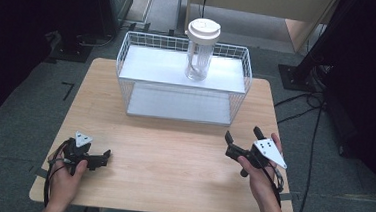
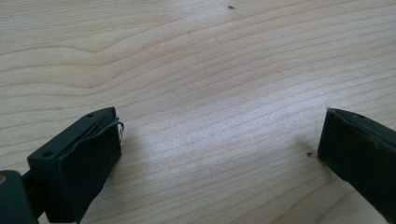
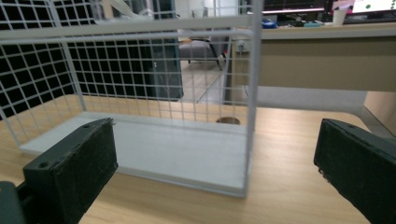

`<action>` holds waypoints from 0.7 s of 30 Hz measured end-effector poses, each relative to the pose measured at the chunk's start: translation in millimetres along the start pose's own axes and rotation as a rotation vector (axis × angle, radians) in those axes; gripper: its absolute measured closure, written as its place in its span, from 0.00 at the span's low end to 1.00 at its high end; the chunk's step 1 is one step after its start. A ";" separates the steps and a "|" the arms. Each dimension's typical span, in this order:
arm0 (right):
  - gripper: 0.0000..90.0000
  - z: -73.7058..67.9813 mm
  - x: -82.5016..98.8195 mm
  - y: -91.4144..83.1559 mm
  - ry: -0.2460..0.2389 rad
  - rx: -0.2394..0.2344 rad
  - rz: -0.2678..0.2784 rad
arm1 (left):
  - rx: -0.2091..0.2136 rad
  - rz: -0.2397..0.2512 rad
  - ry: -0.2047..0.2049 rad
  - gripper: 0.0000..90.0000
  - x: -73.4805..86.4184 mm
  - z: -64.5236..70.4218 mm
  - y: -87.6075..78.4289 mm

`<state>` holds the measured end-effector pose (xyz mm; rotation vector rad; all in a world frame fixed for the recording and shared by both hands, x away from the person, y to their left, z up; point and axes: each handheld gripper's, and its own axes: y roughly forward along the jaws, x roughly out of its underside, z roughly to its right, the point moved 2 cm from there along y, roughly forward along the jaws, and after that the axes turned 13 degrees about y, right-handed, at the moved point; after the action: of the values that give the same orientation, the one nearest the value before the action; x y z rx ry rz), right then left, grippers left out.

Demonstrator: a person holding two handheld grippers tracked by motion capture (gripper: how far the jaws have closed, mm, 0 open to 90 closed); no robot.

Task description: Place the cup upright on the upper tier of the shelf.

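**Both grippers empty at the near edge; jug up on the rack**

Desk (image 1: 172, 155): light wood, bare across the front half. White wire rack (image 1: 127, 89) stands at the far edge, centred, two tiers with white shelf boards. Clear plastic jug with a white lid (image 1: 201, 52) stands upright on the upper shelf, toward the rack's right half, touching nothing else. Lower shelf looks bare.

Left gripper (image 1: 103, 158): at the near left corner of the desk, low over the wood or resting on it, cannot tell which. In the left gripper view its jaws stand wide apart over plain wood grain, nothing between them.

Right gripper (image 1: 243, 136): near the right edge, lifted off the desk, aimed toward the rack. In the right gripper view its jaws are spread wide with nothing held; the rack's near right corner post (image 3: 254, 93) and lower shelf (image 3: 177, 154) lie ahead, well apart from the fingertips.

Judgement on progress: if the work concerns the jug, no hold is made yet. The jug sits well apart from both grippers. The right one is the nearer and better aimed; reach, grasp and any carry all look left to do.
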<state>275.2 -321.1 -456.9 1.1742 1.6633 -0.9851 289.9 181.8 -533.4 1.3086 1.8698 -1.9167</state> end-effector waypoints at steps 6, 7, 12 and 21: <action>0.00 26.4 10.3 -11.8 0.003 0.061 -0.015 | 0.000 0.000 0.000 0.00 0.0 0.0 0.0; 0.00 30.5 12.2 -13.8 0.000 0.071 -0.016 | 0.000 0.000 0.000 0.00 0.0 0.0 0.0; 0.00 48.6 22.0 -23.7 -0.013 0.117 -0.031 | 0.000 0.000 0.000 0.00 0.0 0.0 0.0; 0.00 74.2 40.5 -43.4 -0.012 0.169 -0.090 | 0.000 0.000 0.000 0.00 0.0 0.0 0.0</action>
<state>240.1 -388.7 -513.7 1.2090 1.6610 -1.2069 289.9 181.8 -533.4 1.3087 1.8697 -1.9168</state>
